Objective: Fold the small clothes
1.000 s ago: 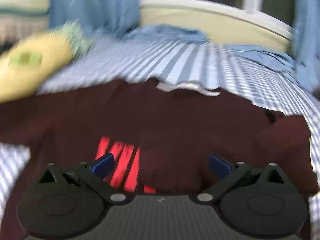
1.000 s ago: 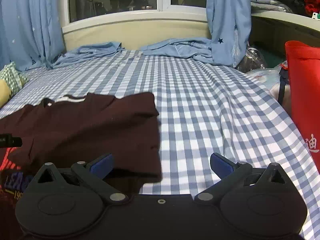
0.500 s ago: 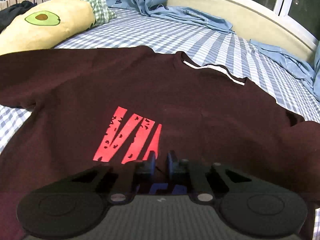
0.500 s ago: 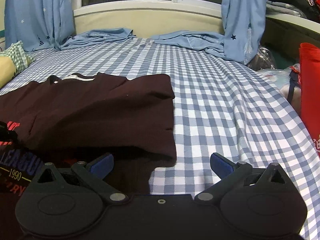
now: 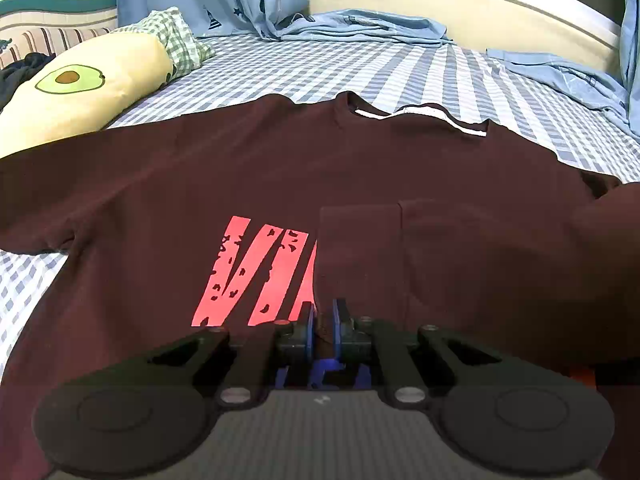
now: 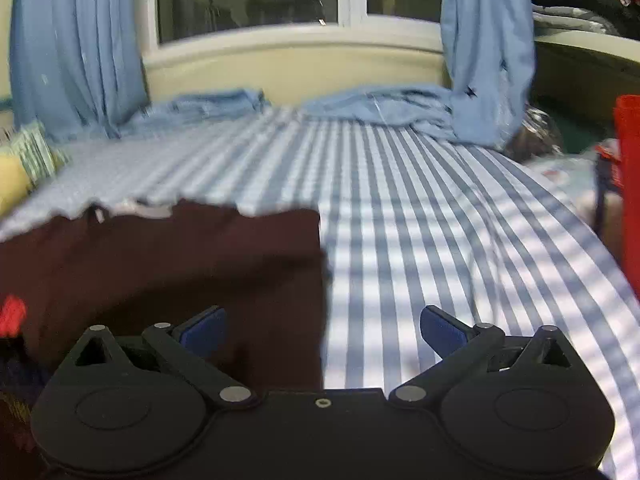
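A dark maroon T-shirt with a red print lies flat on the checked bed sheet, collar at the far side. Its right side is folded over the middle. In the left wrist view my left gripper is shut on the T-shirt, with the cloth at the folded edge pinched between its blue pads, just right of the print. In the blurred right wrist view my right gripper stands open and holds nothing. It hangs over the T-shirt's folded right edge, left finger above the cloth and right finger above the sheet.
A yellow avocado pillow lies at the far left beside a green checked cushion. Folded blue clothes and blue curtains line the window wall. A red bag stands off the bed's right side.
My left gripper's jaws went from wide open to shut on the shirt and have stayed shut. The right gripper has slid sideways along the shirt's edge, and its view is now blurred.
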Tool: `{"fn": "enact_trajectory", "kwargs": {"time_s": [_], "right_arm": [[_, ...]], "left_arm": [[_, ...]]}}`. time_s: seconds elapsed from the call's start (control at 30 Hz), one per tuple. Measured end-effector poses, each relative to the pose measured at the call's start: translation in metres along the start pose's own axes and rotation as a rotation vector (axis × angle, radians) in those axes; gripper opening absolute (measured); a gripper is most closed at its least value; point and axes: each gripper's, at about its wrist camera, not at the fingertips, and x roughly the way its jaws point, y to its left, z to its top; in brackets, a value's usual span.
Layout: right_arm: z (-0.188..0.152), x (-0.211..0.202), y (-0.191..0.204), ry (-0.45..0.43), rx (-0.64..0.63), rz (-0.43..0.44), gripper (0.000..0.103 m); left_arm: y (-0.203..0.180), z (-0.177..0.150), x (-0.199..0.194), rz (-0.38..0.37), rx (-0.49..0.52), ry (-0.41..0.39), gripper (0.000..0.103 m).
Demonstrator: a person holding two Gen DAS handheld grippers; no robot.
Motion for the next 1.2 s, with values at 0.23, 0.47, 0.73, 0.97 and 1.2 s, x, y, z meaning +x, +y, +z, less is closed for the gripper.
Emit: {"fn": "enact_trajectory", "kwargs": {"time_s": [0.23, 0.47, 0.73, 0.97, 1.2], "right_arm": [[0.061, 0.068, -0.052, 0.062, 0.233, 0.209, 0.102], [0.098, 0.161, -0.065, 0.348, 0.33, 0.327, 0.018], [0.116, 0.157, -0.022, 0.207, -0.163, 0.269, 0.004], [0.095, 0.15, -0.05, 0.19, 0.107, 0.252, 0.037], [0.039, 0.075, -0.086, 0.203, 0.276, 0.337, 0.069]], "left_arm": [[-0.006, 0.001, 0.0, 0.014, 0.069, 0.006, 0.009], [-0.005, 0.003, -0.001, 0.015, 0.075, 0.011, 0.009], [-0.009, 0.002, 0.0, 0.019, 0.126, 0.009, 0.009], [-0.003, 0.014, -0.011, -0.038, 0.105, 0.051, 0.017], [-0.029, 0.06, -0.033, -0.299, 0.15, -0.066, 0.07]]}}
